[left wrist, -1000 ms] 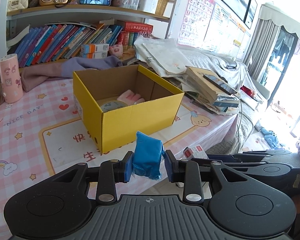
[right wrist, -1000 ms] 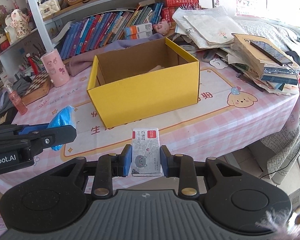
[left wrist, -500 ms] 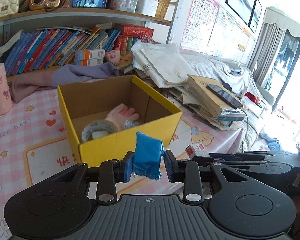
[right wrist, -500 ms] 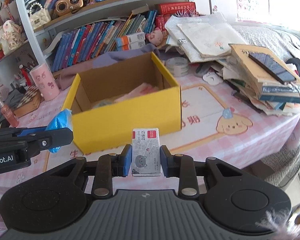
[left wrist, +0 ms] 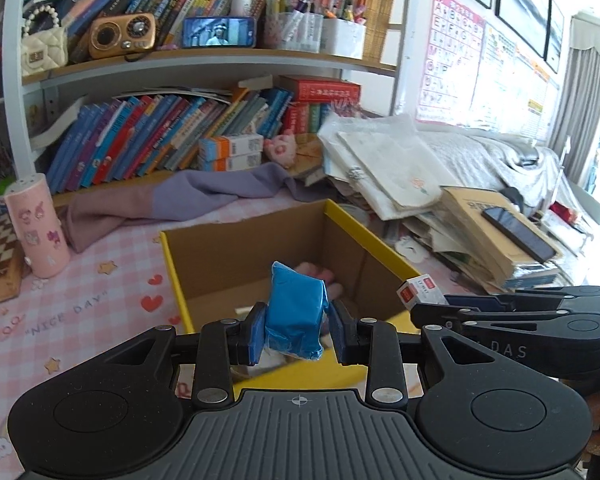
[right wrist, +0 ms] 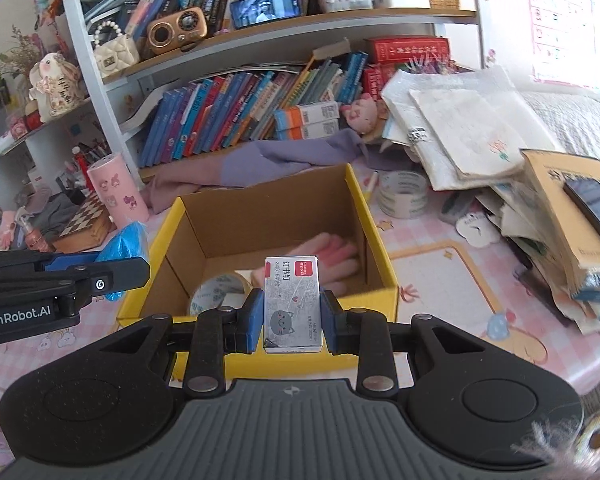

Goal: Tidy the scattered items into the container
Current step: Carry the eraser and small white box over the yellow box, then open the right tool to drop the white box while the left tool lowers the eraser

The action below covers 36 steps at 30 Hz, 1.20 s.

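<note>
Table (right wrist: 452, 264): pink checked cloth, crowded — books and papers stacked along its right edge.
Yellow box (right wrist: 374, 216): open-topped, mid-table; a tape roll (right wrist: 216, 292) and a pink glove (right wrist: 332, 254) lie on its floor.
Left gripper (left wrist: 296, 330): pinching a blue packet (left wrist: 296, 312), hanging over the box's near edge.
Right gripper (right wrist: 292, 320): clamped on a staple box (right wrist: 292, 304) — upright, just above the near wall, over the opening.

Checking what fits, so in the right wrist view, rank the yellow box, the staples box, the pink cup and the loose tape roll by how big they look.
1. Yellow box
2. Staples box, though nearness inflates it
3. Pink cup and tape roll: too alike to rank
</note>
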Motion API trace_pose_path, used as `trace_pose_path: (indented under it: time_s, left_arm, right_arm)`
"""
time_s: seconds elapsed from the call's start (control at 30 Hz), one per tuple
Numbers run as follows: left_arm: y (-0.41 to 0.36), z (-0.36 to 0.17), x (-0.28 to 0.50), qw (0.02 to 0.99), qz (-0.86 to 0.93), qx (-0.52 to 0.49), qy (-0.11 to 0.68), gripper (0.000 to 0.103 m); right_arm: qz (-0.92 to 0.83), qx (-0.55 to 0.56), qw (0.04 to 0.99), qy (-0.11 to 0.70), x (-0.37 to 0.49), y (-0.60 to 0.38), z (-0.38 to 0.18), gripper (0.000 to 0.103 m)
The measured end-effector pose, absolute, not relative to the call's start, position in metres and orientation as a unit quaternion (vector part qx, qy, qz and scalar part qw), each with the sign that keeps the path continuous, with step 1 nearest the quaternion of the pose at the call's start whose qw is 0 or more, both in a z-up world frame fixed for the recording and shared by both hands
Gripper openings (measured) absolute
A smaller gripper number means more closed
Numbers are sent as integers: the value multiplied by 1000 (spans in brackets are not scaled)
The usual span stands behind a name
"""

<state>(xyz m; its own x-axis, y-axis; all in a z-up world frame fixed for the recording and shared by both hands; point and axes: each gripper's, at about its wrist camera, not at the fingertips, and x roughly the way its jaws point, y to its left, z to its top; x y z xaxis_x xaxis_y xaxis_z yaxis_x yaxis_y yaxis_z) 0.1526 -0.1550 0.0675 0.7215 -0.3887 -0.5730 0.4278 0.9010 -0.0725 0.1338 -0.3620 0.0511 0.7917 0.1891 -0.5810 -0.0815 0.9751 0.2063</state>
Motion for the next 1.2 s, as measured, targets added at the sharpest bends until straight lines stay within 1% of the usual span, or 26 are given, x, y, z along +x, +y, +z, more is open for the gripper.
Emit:
trace_pose_path:
  time_s: [0.33, 0.5, 0.73, 0.97, 1.2]
  left_arm:
    - [-166, 53, 194, 923, -198, 64, 323, 31]
    - [-179, 33, 227, 910, -195, 95, 353, 31]
    - [-195, 13, 248, 893, -201, 135, 380, 31]
    - [-209, 2, 256, 882, -201, 154, 398, 32]
    - [-211, -2, 257, 880, -191, 156, 405, 34]
  right_arm:
    - [112, 44, 938, 325, 202, -353, 40, 28]
    - [126, 5, 928, 350, 244, -346, 24, 28]
    - [133, -25, 911, 389, 296, -346, 10, 28]
    - [141, -45, 891, 429, 322, -343, -7, 28]
    - [148, -45, 885, 439, 329, -341, -11, 28]
